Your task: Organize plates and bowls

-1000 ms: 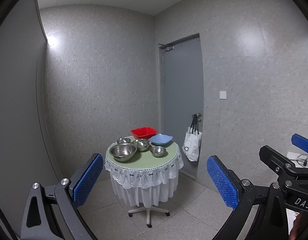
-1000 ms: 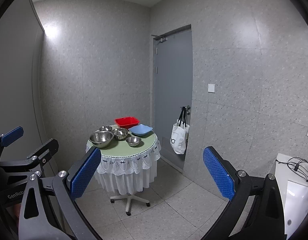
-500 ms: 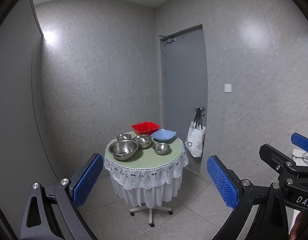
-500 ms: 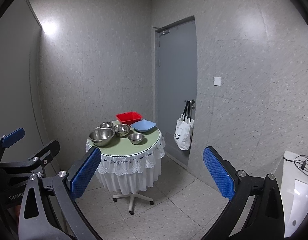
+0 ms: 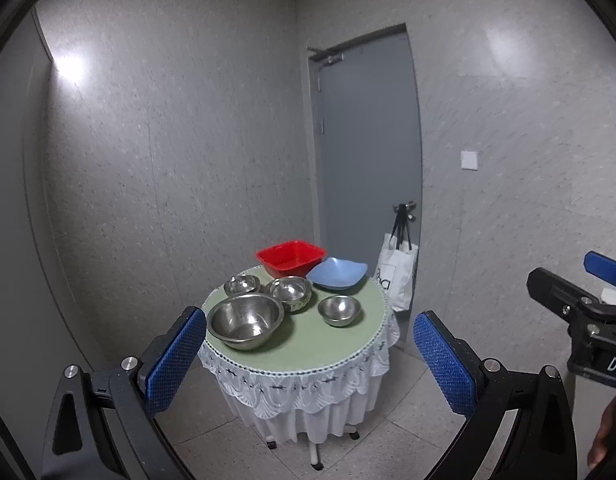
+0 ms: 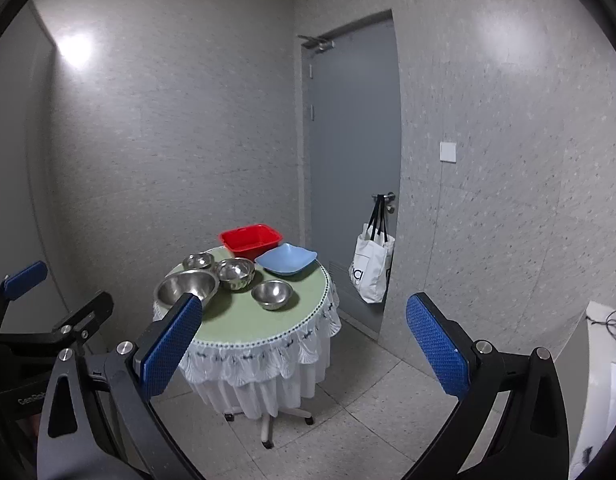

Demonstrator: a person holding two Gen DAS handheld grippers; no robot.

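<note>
A round table (image 5: 308, 344) (image 6: 244, 324) with a green top and white lace skirt stands ahead. On it are a large steel bowl (image 5: 246, 319) (image 6: 186, 287), three smaller steel bowls (image 5: 290, 290) (image 5: 339, 309) (image 5: 242, 284), a red square basin (image 5: 290, 257) (image 6: 250, 239) and a blue square plate (image 5: 336, 273) (image 6: 286, 258). My left gripper (image 5: 308, 356) and right gripper (image 6: 304, 348) are both open and empty, held in the air short of the table.
A grey door (image 5: 367, 160) stands behind the table, with a white tote bag (image 5: 395, 276) (image 6: 369, 274) hanging from its handle. Grey walls close in on three sides. The floor (image 6: 367, 412) is tiled. A white surface with cables (image 6: 611, 340) is at the right.
Both grippers have moved closer to the table, which now looks larger and nearer in both views. Both grippers stay open.
</note>
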